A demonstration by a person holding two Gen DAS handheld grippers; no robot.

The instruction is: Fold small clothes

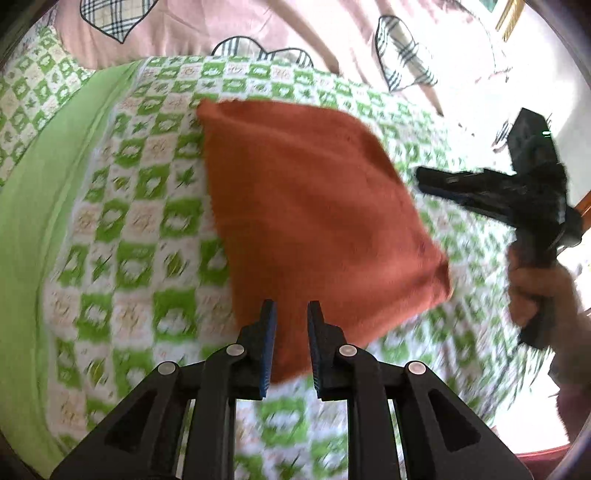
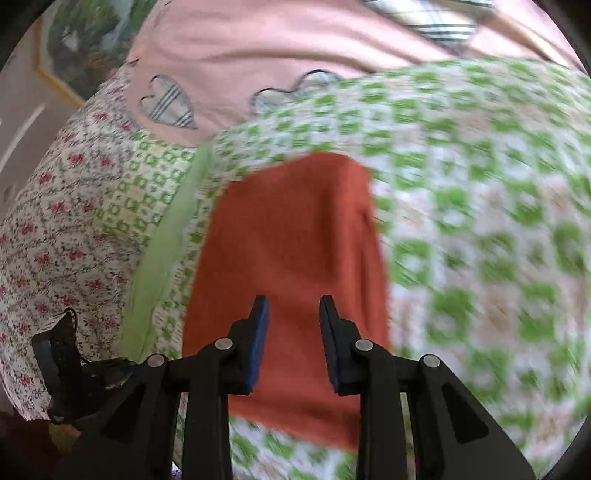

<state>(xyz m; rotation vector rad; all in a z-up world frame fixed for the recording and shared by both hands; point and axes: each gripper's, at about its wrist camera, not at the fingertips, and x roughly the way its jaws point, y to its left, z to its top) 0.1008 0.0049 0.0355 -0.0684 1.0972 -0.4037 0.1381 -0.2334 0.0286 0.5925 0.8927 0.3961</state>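
A rust-orange cloth (image 1: 303,221) lies folded into a rough rectangle on the green-and-white checked bedcover (image 1: 140,236). My left gripper (image 1: 291,314) is open and empty, above the cloth's near edge. My right gripper (image 2: 293,306) is open and empty above the same cloth (image 2: 291,251). In the left wrist view the right gripper (image 1: 421,177) shows at the right, held in a hand, just off the cloth's right side. The left gripper's body (image 2: 74,373) shows at the lower left of the right wrist view. Both views are motion-blurred.
A pink quilt with plaid hearts (image 1: 229,26) lies bunched at the far side of the bed. A plain green band (image 1: 40,192) borders the bedcover on the left. A floral sheet (image 2: 55,221) and a framed picture (image 2: 85,44) sit at the left.
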